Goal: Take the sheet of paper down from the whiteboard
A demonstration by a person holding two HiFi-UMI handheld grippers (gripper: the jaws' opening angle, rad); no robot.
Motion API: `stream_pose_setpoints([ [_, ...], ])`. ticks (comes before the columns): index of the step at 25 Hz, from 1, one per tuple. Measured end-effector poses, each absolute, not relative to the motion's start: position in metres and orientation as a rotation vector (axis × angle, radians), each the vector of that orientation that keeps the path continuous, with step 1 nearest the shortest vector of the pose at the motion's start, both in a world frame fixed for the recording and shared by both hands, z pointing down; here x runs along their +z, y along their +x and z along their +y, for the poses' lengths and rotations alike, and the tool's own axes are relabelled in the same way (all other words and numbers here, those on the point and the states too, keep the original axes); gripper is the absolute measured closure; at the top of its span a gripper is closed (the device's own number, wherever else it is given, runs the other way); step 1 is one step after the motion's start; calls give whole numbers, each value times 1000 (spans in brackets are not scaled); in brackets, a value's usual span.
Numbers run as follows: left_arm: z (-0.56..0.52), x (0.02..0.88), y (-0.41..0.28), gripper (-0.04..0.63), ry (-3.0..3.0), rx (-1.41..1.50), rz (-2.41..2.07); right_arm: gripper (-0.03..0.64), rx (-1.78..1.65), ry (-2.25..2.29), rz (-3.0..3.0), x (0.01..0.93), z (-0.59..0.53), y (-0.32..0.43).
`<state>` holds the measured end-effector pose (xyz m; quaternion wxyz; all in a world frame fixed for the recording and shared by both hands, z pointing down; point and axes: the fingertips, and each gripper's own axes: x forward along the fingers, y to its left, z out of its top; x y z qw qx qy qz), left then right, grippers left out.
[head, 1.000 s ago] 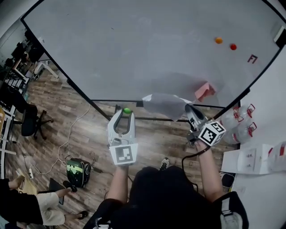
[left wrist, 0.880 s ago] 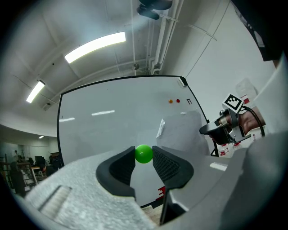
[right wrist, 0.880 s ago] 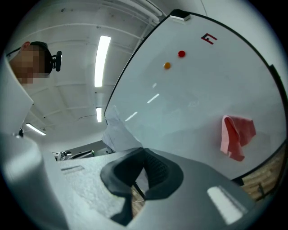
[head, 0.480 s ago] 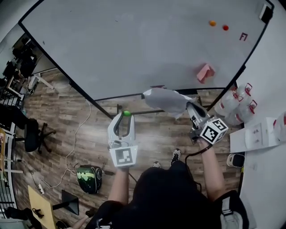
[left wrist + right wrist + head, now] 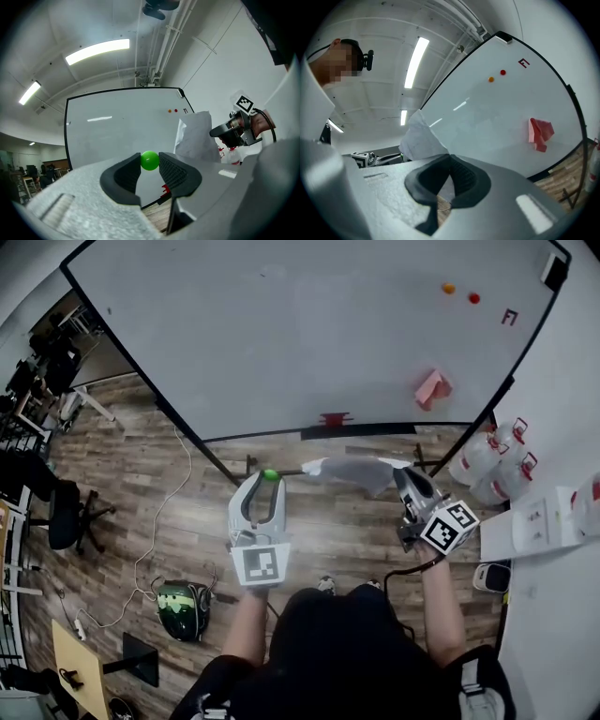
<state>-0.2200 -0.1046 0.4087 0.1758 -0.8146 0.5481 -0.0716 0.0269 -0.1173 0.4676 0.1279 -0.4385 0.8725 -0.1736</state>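
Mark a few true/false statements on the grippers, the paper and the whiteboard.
1. The right gripper is shut on the sheet of paper. True.
2. The sheet of paper is pinned to the whiteboard. False: it hangs clear of the board, held only by the right gripper.
3. The left gripper is empty. False: a green ball sits between its jaws.
4. An orange magnet and a red magnet sit on the whiteboard. True.
5. The pink cloth lies on the floor. False: it is on the whiteboard.

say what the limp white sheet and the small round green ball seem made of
Limp white sheet: thin matte paper, since it sags and creases. Small round green ball: probably hard plastic, smooth and evenly coloured with a faint sheen; not certain.
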Motion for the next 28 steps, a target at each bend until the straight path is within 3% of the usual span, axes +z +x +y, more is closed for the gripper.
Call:
stream_pose_setpoints([
  [28, -95, 440, -228, 463, -2356, -241, 1559, 614, -513, -1273, 2557, 491, -99, 15],
])
